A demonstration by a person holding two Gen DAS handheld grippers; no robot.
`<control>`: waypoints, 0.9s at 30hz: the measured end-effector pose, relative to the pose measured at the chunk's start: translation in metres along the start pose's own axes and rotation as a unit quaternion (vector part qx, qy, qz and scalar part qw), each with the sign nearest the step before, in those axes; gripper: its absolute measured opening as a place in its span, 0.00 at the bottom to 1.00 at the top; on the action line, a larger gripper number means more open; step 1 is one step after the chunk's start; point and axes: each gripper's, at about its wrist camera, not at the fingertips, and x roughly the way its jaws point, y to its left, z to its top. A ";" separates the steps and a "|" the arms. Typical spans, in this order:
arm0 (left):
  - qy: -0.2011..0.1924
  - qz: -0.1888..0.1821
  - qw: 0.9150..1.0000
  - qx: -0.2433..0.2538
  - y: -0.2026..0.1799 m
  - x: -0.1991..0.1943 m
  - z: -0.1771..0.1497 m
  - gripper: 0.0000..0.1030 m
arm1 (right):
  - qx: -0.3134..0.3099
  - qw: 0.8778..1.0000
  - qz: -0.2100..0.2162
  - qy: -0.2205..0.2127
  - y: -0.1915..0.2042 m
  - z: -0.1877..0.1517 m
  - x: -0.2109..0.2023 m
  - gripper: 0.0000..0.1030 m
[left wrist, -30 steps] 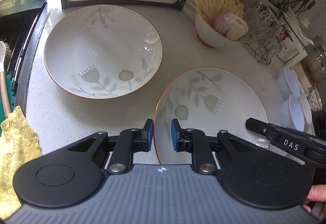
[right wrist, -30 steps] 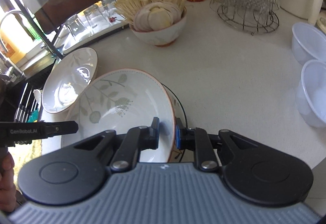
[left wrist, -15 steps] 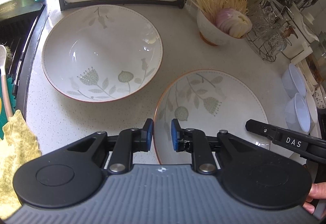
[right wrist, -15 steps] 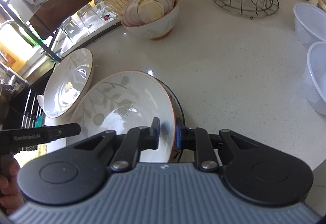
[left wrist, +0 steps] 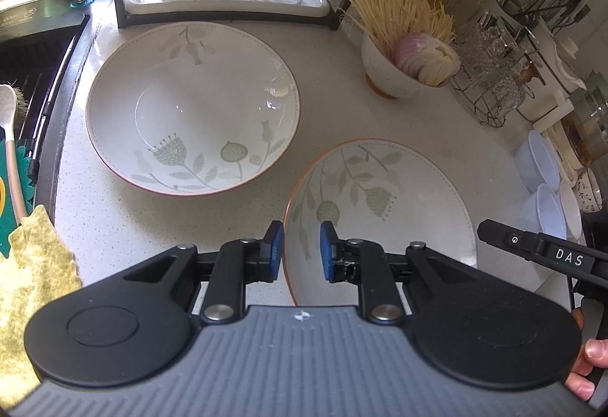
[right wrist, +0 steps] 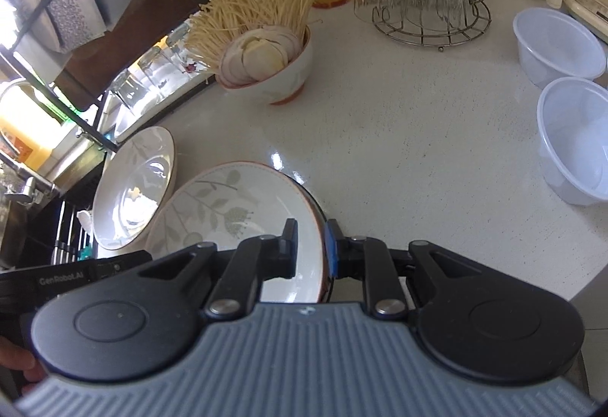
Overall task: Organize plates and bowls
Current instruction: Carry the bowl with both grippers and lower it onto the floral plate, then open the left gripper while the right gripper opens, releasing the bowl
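The right gripper (right wrist: 311, 248) clamps the plate's (right wrist: 243, 204) rim at its 4 o'clock edge. The left gripper (left wrist: 301, 250) straddles the same rim at 8 o'clock, jaws narrow. A bowl (left wrist: 192, 105) sits on the counter (left wrist: 334, 101) at 10 o'clock.

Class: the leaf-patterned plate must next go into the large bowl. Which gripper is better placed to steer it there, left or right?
Left, probably. Both grippers clamp the plate, but the left gripper holds the rim nearest the large bowl; the right gripper holds the far rim.
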 end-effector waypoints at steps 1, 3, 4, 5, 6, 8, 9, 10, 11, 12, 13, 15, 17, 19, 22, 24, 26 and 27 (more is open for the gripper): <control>-0.003 -0.001 1.000 0.000 -0.001 -0.003 0.000 0.22 | -0.003 1.000 0.000 -0.005 0.001 0.000 -0.003 0.19; -0.009 -0.001 1.000 0.003 -0.003 -0.009 0.000 0.22 | -0.014 1.000 0.000 -0.018 0.005 -0.001 -0.011 0.19; -0.011 -0.004 1.000 0.005 -0.004 -0.013 0.000 0.22 | -0.019 1.000 0.001 -0.024 0.007 -0.001 -0.015 0.19; -0.014 -0.006 1.000 0.007 -0.005 -0.016 0.000 0.22 | -0.025 0.999 0.004 -0.032 0.009 0.000 -0.020 0.19; -0.016 -0.008 1.000 0.009 -0.007 -0.021 0.000 0.22 | -0.031 0.999 0.007 -0.039 0.012 0.000 -0.025 0.19; -0.022 -0.009 1.000 0.012 -0.009 -0.030 0.001 0.22 | -0.043 0.998 0.013 -0.053 0.016 0.001 -0.034 0.19; -0.025 -0.011 1.000 0.014 -0.011 -0.035 0.001 0.22 | -0.049 0.997 0.016 -0.060 0.018 0.002 -0.039 0.19; -0.028 -0.013 0.999 0.015 -0.012 -0.040 0.001 0.22 | -0.053 0.996 0.019 -0.067 0.021 0.003 -0.045 0.19; -0.031 -0.016 0.999 0.017 -0.014 -0.045 0.001 0.22 | -0.056 0.995 0.023 -0.073 0.024 0.004 -0.050 0.19; -0.035 -0.019 0.999 0.018 -0.016 -0.051 0.000 0.22 | -0.059 0.995 0.027 -0.079 0.026 0.005 -0.055 0.19; -0.039 -0.022 0.999 0.020 -0.018 -0.056 0.000 0.22 | -0.063 0.994 0.030 -0.085 0.028 0.005 -0.060 0.19; -0.048 -0.030 0.998 0.021 -0.021 -0.068 0.000 0.22 | -0.071 0.992 0.032 -0.095 0.033 0.006 -0.070 0.19; -0.057 -0.033 0.998 0.024 -0.025 -0.079 -0.001 0.23 | -0.079 0.991 0.036 -0.104 0.039 0.006 -0.079 0.19; -0.063 -0.035 0.997 0.031 -0.029 -0.089 -0.002 0.25 | -0.088 0.989 0.039 -0.112 0.045 0.005 -0.089 0.19; -0.073 -0.036 0.996 0.043 -0.034 -0.104 -0.003 0.26 | -0.094 0.988 0.042 -0.119 0.052 0.002 -0.100 0.19; -0.078 -0.035 0.995 0.052 -0.036 -0.114 -0.004 0.27 | -0.097 0.986 0.044 -0.124 0.058 0.000 -0.107 0.19; -0.082 -0.037 0.994 0.060 -0.037 -0.122 -0.004 0.28 | -0.100 0.986 0.043 -0.129 0.063 -0.004 -0.114 0.19; -0.085 -0.035 0.994 0.066 -0.038 -0.126 -0.004 0.28 | -0.100 0.986 0.043 -0.130 0.064 -0.005 -0.116 0.19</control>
